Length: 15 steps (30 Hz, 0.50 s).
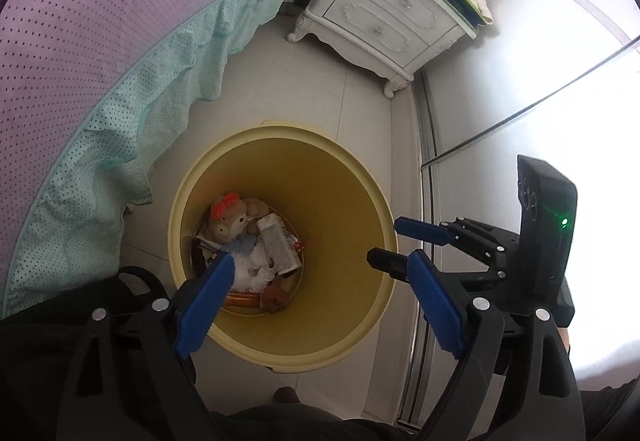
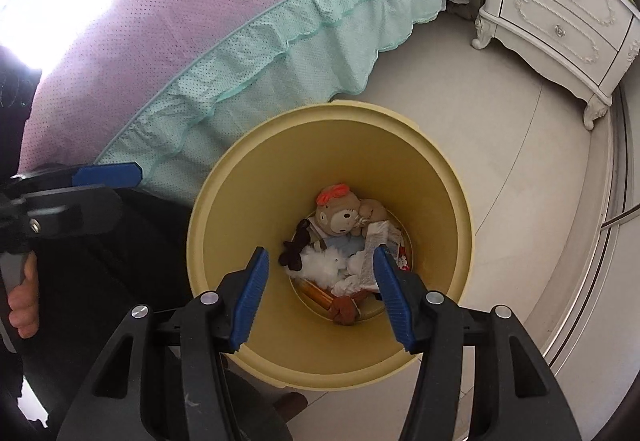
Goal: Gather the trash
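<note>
A yellow trash bin stands on the floor beside the bed; it also shows in the right wrist view. At its bottom lie a plush doll with a red bow, white fluff, a crumpled wrapper and brown bits. My left gripper is open and empty above the bin. My right gripper is open and empty over the bin mouth; it also shows in the left wrist view at the bin's right rim.
A bed with a purple cover and a green ruffled skirt runs along the left. A white nightstand stands beyond the bin, with books and a doll on top. A sliding door track runs on the right.
</note>
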### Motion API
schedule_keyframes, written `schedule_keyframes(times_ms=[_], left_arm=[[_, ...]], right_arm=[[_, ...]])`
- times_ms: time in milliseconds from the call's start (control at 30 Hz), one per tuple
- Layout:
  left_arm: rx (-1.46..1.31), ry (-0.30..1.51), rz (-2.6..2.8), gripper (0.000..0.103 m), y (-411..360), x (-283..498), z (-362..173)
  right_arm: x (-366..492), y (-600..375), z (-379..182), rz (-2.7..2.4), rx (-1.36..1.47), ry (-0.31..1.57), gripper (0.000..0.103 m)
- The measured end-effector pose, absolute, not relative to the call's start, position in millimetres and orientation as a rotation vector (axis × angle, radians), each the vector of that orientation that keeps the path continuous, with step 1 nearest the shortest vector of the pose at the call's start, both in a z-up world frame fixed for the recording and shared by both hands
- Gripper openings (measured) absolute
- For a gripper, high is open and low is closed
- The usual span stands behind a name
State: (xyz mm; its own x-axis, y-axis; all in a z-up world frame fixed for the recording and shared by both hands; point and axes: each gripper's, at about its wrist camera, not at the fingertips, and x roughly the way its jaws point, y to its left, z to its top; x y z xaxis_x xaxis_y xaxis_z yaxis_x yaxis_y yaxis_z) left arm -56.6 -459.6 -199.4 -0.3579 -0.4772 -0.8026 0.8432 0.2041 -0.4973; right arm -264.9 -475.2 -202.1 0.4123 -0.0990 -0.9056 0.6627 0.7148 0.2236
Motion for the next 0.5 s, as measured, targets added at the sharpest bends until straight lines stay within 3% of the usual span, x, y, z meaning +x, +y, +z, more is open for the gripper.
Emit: schedule_keyframes(times_ms=[267,500], left_arm=[[0.36,1.278,-1.461,0.088,-452.3,-57.9,-190.0],[0.295,1.116,-1.437,0.088,-422.1,-56.7,-148.5]], right_arm=[[-268.5,-471.8,-166.1,-0.564,0.581,0.983,0.054],[-255.6,-447.5,-101.1,-0.541,0.441,0.869,0.054]])
